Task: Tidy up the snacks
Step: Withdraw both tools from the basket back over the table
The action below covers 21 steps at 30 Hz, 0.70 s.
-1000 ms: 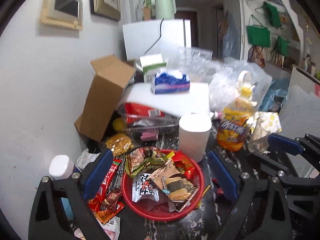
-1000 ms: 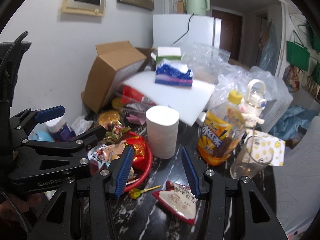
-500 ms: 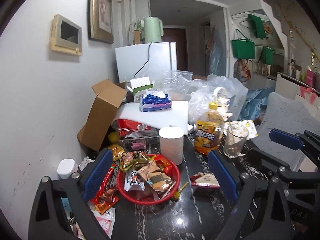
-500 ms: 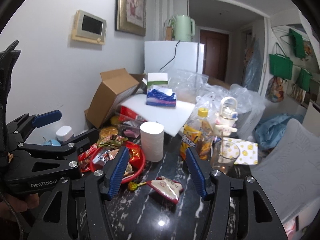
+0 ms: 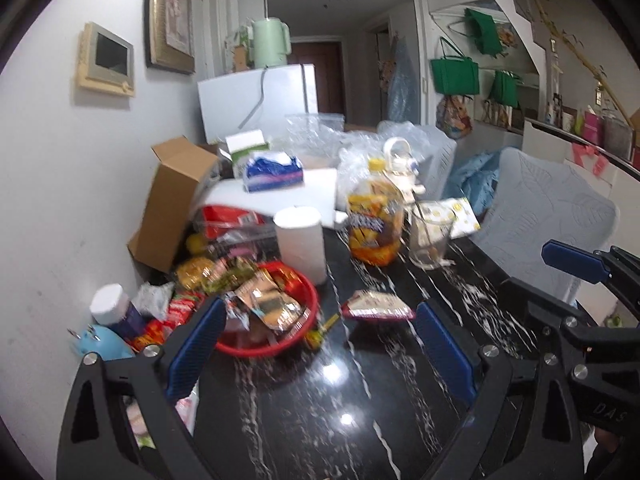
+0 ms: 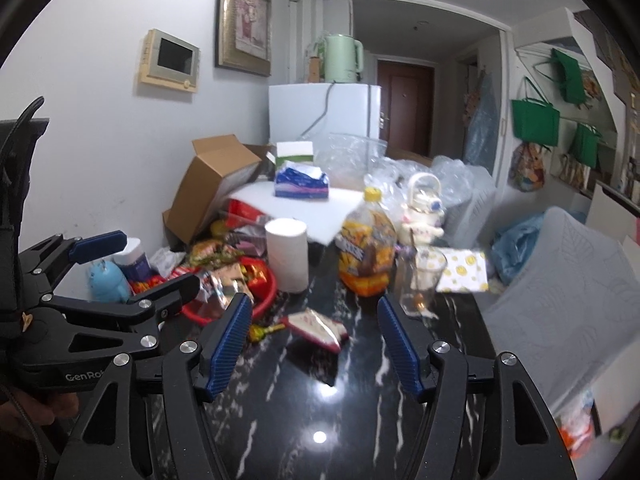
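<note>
Left gripper (image 5: 320, 344): fills the bottom of the left wrist view, angled down toward the black marbled table (image 5: 320, 420). Its blue pads stand wide apart with nothing between them.

Right gripper (image 6: 316, 344): occupies the bottom centre of the right wrist view, likewise angled down at the table. Its jaws are opening and no object lies between the pads. In the same view, the left gripper appears at the lower left edge, with part of the person's hand (image 6: 24, 416) below it.

Red basket (image 5: 280, 344): lower left of centre in the left wrist view, on the table, heaped with snack packets. More packets lie beside it toward the wall.

Loose snack packet (image 6: 316, 326): flat on the table at frame centre, beyond the right gripper's fingertips, untouched. A small wrapped candy (image 6: 262, 331) lies between it and the basket.

Paper roll (image 6: 286, 254) stands upright just behind the basket; a juice bottle (image 6: 366, 250) and a glass (image 6: 420, 280) stand right of centre.
</note>
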Each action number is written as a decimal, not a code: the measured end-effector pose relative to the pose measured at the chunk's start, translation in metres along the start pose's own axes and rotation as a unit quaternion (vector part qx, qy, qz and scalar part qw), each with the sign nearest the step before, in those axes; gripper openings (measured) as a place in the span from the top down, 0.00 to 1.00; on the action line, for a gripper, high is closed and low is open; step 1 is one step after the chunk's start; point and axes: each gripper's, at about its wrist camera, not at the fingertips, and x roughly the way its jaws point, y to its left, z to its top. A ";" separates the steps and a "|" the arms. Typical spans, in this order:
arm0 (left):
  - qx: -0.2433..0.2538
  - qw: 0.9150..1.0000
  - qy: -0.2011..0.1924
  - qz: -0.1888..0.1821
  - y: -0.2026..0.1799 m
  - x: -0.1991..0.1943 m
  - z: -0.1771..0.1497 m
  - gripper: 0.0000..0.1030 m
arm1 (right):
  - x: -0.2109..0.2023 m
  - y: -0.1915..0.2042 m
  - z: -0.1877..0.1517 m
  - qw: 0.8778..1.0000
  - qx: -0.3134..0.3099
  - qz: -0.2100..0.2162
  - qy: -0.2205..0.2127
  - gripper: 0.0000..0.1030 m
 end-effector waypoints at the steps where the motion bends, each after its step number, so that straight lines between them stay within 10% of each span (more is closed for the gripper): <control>1: 0.001 1.000 0.006 -0.003 -0.003 0.003 -0.005 0.06 | -0.001 -0.002 -0.004 1.000 0.003 -0.001 0.003 0.36; 21: -0.022 0.994 0.104 -0.016 -0.021 0.077 -0.059 0.06 | 0.054 -0.036 -0.080 0.993 0.043 -0.005 0.108 0.36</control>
